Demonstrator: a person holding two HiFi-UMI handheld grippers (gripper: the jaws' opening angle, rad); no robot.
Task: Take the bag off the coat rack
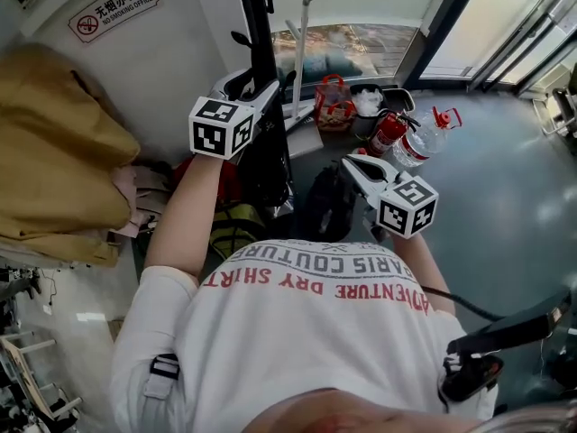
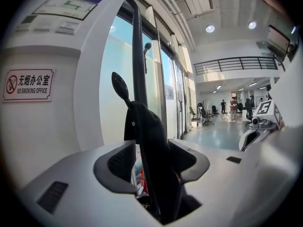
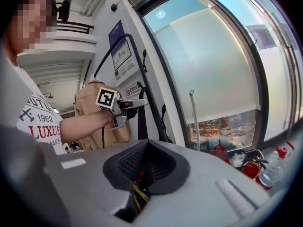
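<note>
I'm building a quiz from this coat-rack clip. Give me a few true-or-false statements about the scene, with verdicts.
1. A black strap hangs between the open jaws of the left gripper. True.
2. The no-smoking sign lies on the floor. False: it is fixed to the wall.
3. A red fire extinguisher sits on the floor near the window. True.
4. In the head view, the tan coat is to the right of the coat rack. False: it is to the rack's left.
</note>
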